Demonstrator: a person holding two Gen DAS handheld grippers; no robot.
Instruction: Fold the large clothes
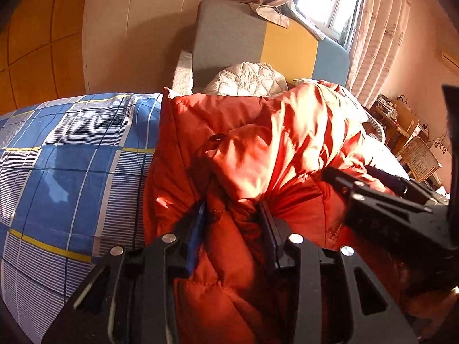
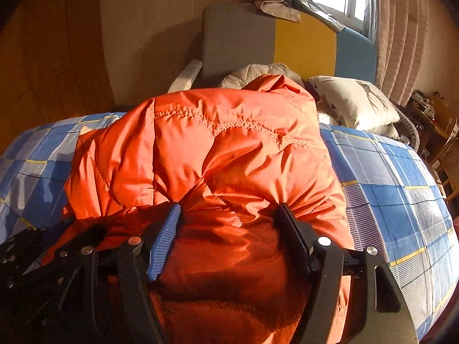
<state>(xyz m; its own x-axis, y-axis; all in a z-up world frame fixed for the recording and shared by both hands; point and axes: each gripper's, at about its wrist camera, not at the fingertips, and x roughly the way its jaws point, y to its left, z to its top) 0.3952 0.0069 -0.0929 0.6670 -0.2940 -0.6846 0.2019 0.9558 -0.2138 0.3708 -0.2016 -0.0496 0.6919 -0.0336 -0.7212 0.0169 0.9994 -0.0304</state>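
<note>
A puffy quilted orange jacket (image 1: 258, 149) lies bunched on the bed with the blue checked sheet (image 1: 57, 154). In the left wrist view my left gripper (image 1: 232, 218) is shut on a gathered fold of the jacket, and the cloth puckers around both fingers. My right gripper (image 1: 352, 172) shows at the right edge, sunk into the same jacket. In the right wrist view the right gripper (image 2: 229, 223) stands wide around a thick bulge of the jacket (image 2: 218, 149), pads pressing on it and creases fanning out from the right finger (image 2: 289, 229).
A grey, yellow and blue headboard (image 2: 304, 46) stands at the far end, with a white quilted garment (image 1: 246, 80) and a printed pillow (image 2: 355, 103) before it. Curtains and a window are at the top right. Wooden chairs and clutter (image 1: 413, 149) stand beside the bed on the right.
</note>
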